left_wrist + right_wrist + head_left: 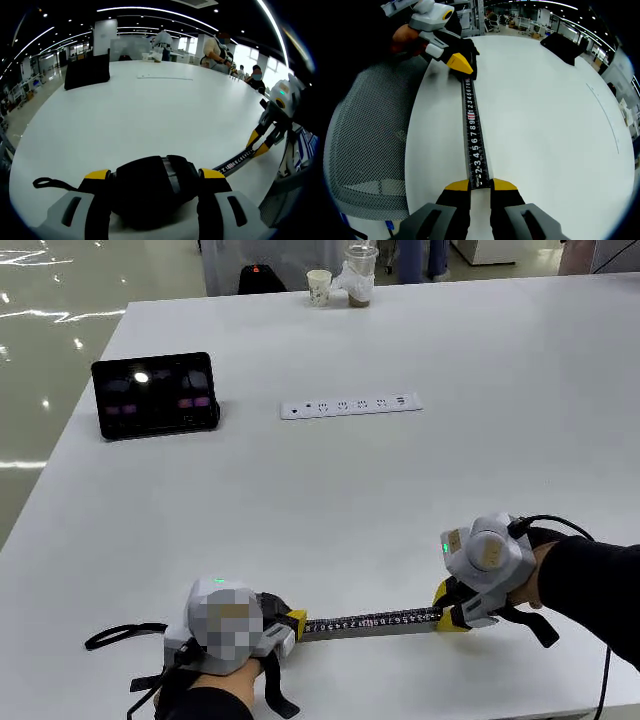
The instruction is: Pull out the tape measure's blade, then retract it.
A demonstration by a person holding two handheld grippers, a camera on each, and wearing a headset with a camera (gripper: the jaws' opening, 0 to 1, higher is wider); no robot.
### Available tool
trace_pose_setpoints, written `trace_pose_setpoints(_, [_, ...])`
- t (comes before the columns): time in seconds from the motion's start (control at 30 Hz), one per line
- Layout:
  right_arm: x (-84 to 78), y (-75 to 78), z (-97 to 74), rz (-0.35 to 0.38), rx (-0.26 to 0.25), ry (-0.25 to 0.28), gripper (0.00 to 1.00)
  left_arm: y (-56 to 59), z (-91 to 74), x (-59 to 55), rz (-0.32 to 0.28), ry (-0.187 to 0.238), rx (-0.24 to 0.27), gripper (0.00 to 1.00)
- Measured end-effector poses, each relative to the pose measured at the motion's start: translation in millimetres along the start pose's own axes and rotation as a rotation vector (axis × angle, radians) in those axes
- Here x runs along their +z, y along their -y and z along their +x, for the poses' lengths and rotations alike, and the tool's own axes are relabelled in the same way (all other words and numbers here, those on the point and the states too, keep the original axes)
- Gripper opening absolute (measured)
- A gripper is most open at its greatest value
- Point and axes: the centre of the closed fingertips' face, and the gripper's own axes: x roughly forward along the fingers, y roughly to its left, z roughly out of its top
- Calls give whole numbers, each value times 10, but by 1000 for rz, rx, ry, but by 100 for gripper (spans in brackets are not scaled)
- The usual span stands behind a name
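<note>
The left gripper (155, 174) is clamped around the black tape measure (150, 195) near the front edge of the white table (330, 500). The right gripper (480, 185) pinches the end of the blade (471, 125) between nearly closed jaws. The blade is a dark strip with white numerals, drawn out straight along the tabletop between the two grippers.

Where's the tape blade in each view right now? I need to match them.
Head view: low centre, blade stretched between left tool and right tool.
Left gripper view: blade right of centre, slanting from the case up to the right tool.
Right gripper view: blade straight up the middle from the right tool.
Shared landmark: the dark tablet, upper left, upper left, then upper right.
</note>
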Motion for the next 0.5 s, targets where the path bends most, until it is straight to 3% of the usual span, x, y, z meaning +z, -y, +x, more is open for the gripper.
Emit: trace_pose_setpoints(0.5, [49,-19,19,15,8,-8,11,5,9,-13,-1,-3,-5,65])
